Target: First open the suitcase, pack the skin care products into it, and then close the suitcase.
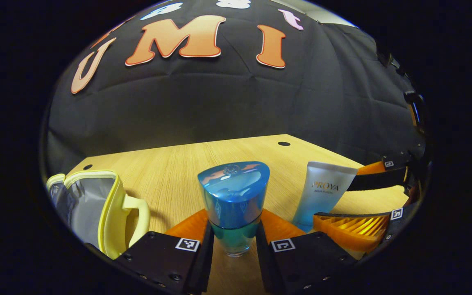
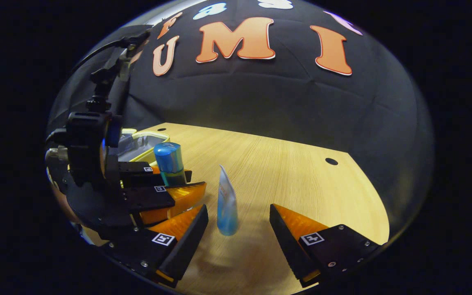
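The pale wooden desk [image 1: 187, 164] carries the small yellow-trimmed grey suitcase [image 1: 92, 205], lying open at the far left with its handle toward the bottles. The left claw [image 1: 234, 235] is clamped on the blue glass bottle with the rounded blue cap [image 1: 234, 196], both pads pressing its lower body. To do this well, I judge it should lift straight up before swinging left, so the top-heavy bottle does not tip in the grip. The right claw [image 2: 238, 223] stands wide around the white-and-blue squeeze tube [image 2: 226, 205], upright between its fingers and untouched; centre on it, then close gently
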### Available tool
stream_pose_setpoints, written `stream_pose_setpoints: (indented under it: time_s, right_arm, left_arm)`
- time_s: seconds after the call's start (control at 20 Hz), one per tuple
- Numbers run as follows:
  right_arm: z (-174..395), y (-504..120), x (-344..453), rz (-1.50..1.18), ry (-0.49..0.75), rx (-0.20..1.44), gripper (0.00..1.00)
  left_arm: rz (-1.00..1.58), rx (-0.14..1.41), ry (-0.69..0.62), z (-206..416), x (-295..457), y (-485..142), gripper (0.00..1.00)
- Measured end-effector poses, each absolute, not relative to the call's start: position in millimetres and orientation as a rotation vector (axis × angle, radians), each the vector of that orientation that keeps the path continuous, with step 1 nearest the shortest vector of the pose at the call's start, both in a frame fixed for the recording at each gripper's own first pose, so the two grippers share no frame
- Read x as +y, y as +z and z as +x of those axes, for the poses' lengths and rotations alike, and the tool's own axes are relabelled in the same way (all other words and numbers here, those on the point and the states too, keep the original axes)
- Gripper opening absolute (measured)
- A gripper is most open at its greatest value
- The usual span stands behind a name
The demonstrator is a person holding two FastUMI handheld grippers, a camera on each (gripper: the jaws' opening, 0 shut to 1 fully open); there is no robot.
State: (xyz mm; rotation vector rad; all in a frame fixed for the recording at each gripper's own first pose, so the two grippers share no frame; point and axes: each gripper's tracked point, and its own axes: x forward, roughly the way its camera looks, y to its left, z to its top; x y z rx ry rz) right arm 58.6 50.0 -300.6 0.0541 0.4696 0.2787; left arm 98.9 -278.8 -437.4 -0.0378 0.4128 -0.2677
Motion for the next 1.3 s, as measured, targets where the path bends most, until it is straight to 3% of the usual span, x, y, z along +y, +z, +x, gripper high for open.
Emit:
stream_pose_setpoints:
  time_s: [0.25, 0.45, 0.55, 0.6, 0.85, 0.9, 0.95, 1.3]
  right_arm:
    - [61.3, -320.1, 61.8, 0.029, 0.332, 0.501, 0.92]
    - [63.9, -327.0, 75.6, 0.042, 0.366, 0.525, 0.72]
    - [64.9, -323.3, 78.9, 0.055, 0.363, 0.525, 0.57]
    - [67.0, -324.5, 82.7, 0.066, 0.376, 0.536, 0.43]
    - [61.1, -298.7, 86.4, 0.077, 0.405, 0.529, 0.40]
    - [59.0, -290.4, 86.1, 0.080, 0.411, 0.524, 0.36]
    - [57.3, -279.5, 86.2, 0.085, 0.418, 0.516, 0.40]
    - [51.0, -188.9, 91.8, 0.099, 0.477, 0.439, 0.40]
  left_arm:
    - [-0.048, 0.386, -0.227, 94.1, -263.3, -419.4, 0.49]
    - [-0.046, 0.365, -0.214, 91.0, -257.5, -399.2, 0.48]
    - [-0.046, 0.356, -0.202, 89.4, -252.6, -388.5, 0.48]
    - [-0.047, 0.353, -0.194, 87.7, -250.6, -384.7, 0.48]
    - [-0.041, 0.335, -0.152, 83.6, -235.7, -356.2, 0.48]
    - [-0.041, 0.335, -0.139, 83.1, -230.9, -348.9, 0.48]
    - [-0.040, 0.337, -0.126, 80.6, -226.3, -343.0, 0.48]
    - [-0.023, 0.328, -0.003, 61.0, -173.9, -275.4, 0.48]
